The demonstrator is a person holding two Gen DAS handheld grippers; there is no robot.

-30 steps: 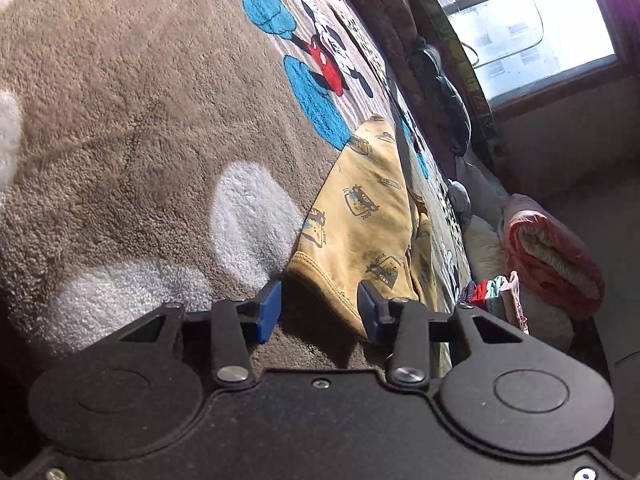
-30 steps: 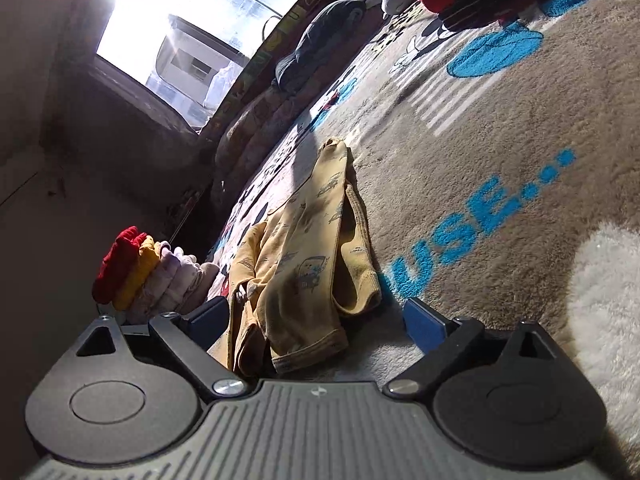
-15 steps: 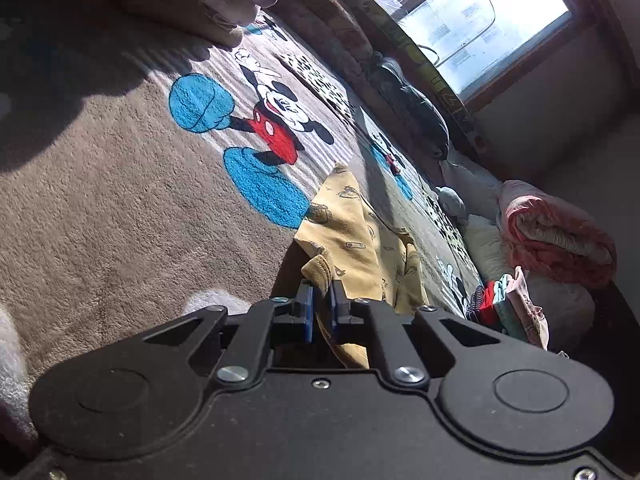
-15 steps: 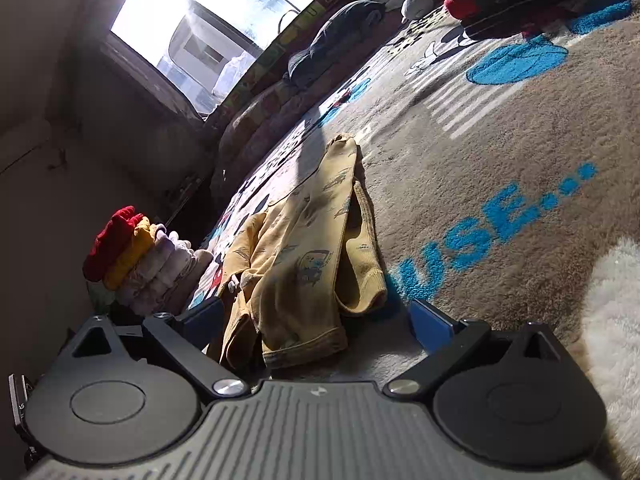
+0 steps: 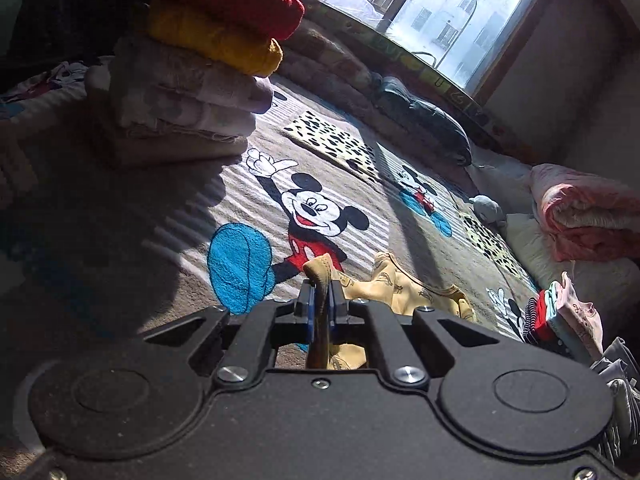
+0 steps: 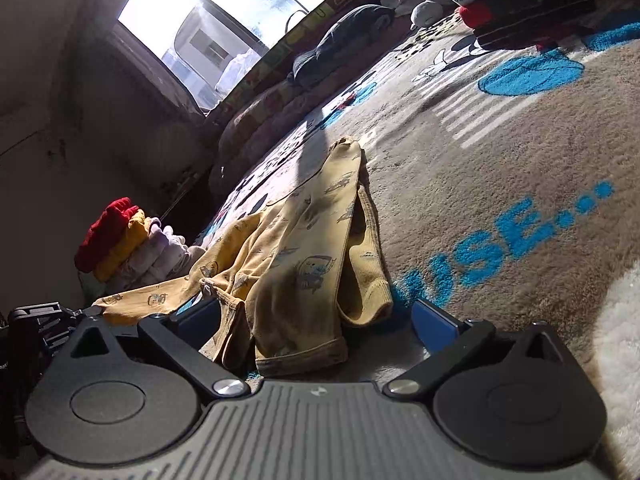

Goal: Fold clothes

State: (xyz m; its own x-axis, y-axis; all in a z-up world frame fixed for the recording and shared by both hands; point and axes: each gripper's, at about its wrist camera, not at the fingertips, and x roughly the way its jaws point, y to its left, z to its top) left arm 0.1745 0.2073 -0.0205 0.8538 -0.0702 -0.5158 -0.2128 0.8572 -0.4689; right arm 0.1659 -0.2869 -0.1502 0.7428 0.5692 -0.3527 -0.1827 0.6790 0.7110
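Observation:
A small yellow printed garment (image 6: 304, 256) lies crumpled on the brown cartoon-print blanket (image 6: 500, 152). My left gripper (image 5: 320, 304) is shut on one cuff of the yellow garment (image 5: 404, 286), lifted off the blanket; the rest of the cloth trails to the right. In the right wrist view my right gripper (image 6: 316, 316) is open, its blue pads on either side of the garment's near hem, low over the blanket. The left gripper shows at the far left of the right wrist view, holding the stretched sleeve.
A folded stack topped by red and yellow knitwear (image 5: 208, 40) stands on the blanket at the left. Another clothes pile (image 5: 560, 316) sits at the right, and a rolled pink quilt (image 5: 580, 208) near the wall. A window (image 5: 420, 12) is behind, with a dark cushion (image 5: 424, 120) below it.
My left gripper closed on the garment's cuff and rose, swinging toward the folded stack. The sleeve now stretches out to the left. My right gripper stayed open at the hem.

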